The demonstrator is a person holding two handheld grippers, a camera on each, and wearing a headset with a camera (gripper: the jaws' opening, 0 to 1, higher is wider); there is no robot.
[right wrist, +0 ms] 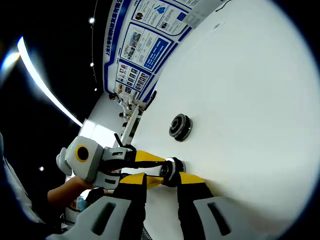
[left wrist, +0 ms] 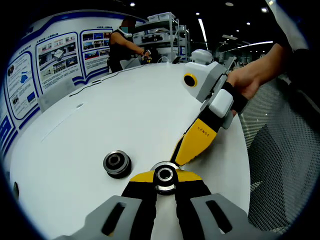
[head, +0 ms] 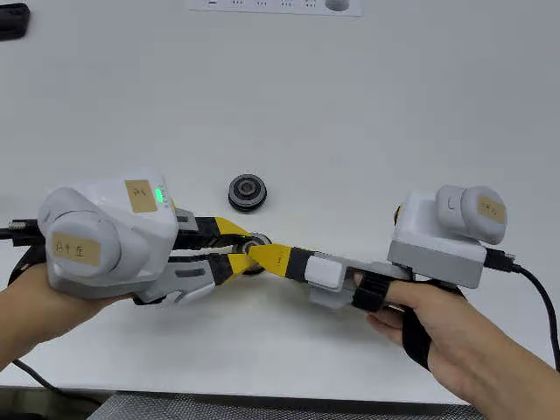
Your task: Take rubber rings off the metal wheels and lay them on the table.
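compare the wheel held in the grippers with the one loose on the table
The held wheel is clamped by the left gripper, the right gripper on it too; the loose wheel lies untouched on the table. The held wheel is nearer the person, the loose wheel farther back. Both are round, dark-and-metal wheels.

This looks like a lab or demonstration hall. A long white surface runs through it. Past its far end are blue-framed poster panels on the wall, a metal shelving rack stacked with boxes, and a person standing. Strip lights and spotlights dot the dark ceiling above.
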